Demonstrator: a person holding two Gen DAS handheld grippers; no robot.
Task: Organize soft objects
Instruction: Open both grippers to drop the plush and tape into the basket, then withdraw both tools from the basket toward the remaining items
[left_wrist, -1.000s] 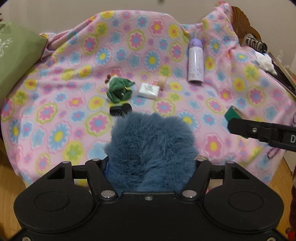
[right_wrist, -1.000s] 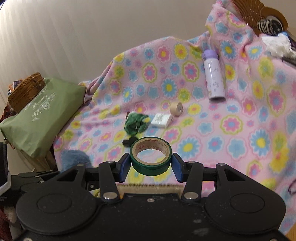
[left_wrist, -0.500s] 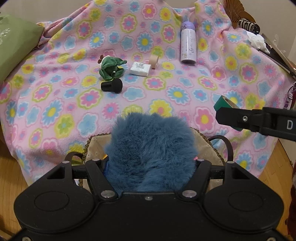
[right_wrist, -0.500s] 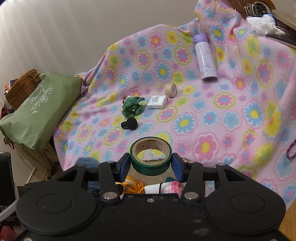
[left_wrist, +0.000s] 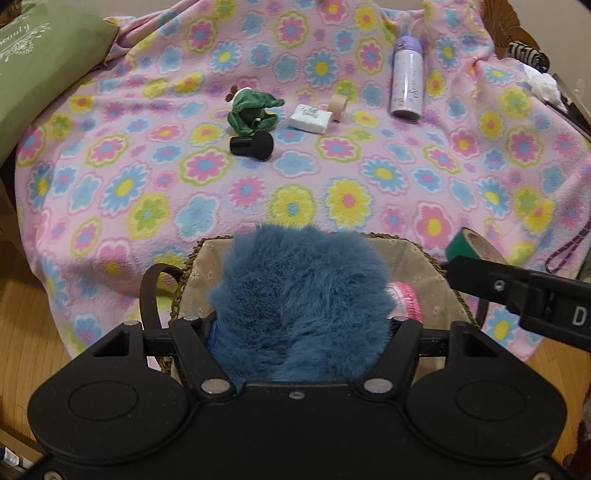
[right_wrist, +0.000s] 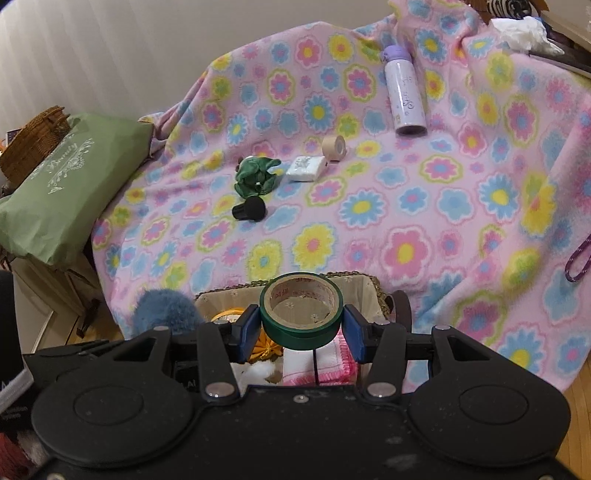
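Since the earlier frames both grippers have come forward and down, and a lined wicker basket (left_wrist: 424, 258), which was not visible one second ago, is now under them at the near edge of the flowered blanket (left_wrist: 147, 177).

Left wrist view: the left gripper (left_wrist: 299, 325) has its fingers closed on a blue furry toy (left_wrist: 299, 295), which fills the space between them and hangs over the basket. In the basket, to the right of the toy, a pink knitted thing (left_wrist: 404, 295) shows. On the blanket, toward its far edge, lie a green plush frog (left_wrist: 251, 110), a black cap-like piece (left_wrist: 253, 144) just before the frog, a white packet (left_wrist: 310, 118), a small beige tape roll (left_wrist: 338, 107) touching the packet, and a lilac bottle (left_wrist: 407, 77) lying on its side. A green cushion (left_wrist: 33, 59) is at the far left corner. At the right edge the right gripper's finger holds the green tape roll (left_wrist: 469, 245).

Right wrist view: the right gripper (right_wrist: 301, 326) has its fingers narrow, gripping the green tape roll (right_wrist: 301, 314) by its sides, above the basket (right_wrist: 365, 286). Below it are a pink and white cloth (right_wrist: 332, 363) and something orange (right_wrist: 262, 349). The blue furry toy (right_wrist: 162, 308) is at the basket's left edge.
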